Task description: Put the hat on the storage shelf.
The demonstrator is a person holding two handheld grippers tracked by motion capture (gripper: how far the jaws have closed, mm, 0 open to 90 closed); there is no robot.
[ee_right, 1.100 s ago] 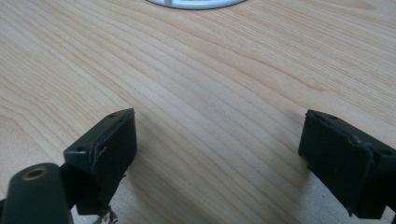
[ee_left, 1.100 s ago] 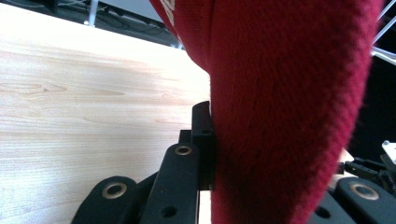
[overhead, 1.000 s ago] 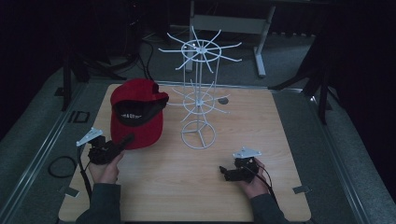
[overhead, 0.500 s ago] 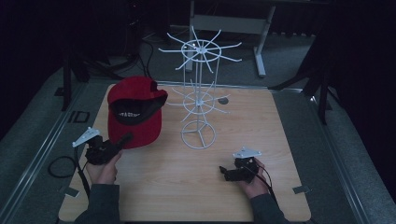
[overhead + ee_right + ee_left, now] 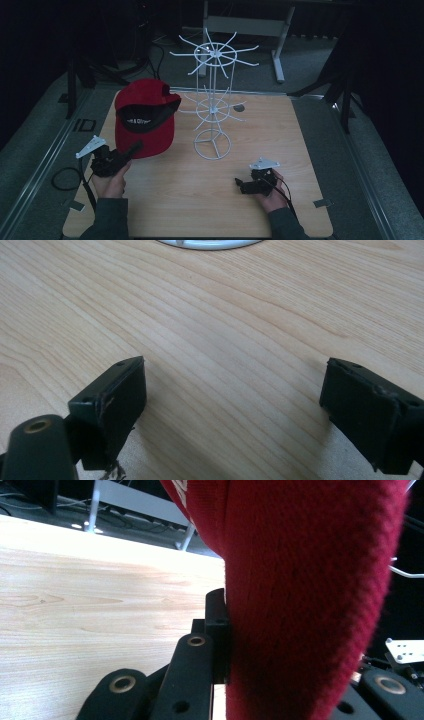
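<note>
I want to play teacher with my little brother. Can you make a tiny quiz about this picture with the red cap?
1. True or false: the left gripper is shut on the red cap.
2. What stands on the wooden table beside the cap? A) white wire rack B) blue bucket C) green bottle
3. Fill in: the right gripper's fingers are ____, with nothing between them.

Key: 1 true. 2 A, the white wire rack. 3 open.
</note>
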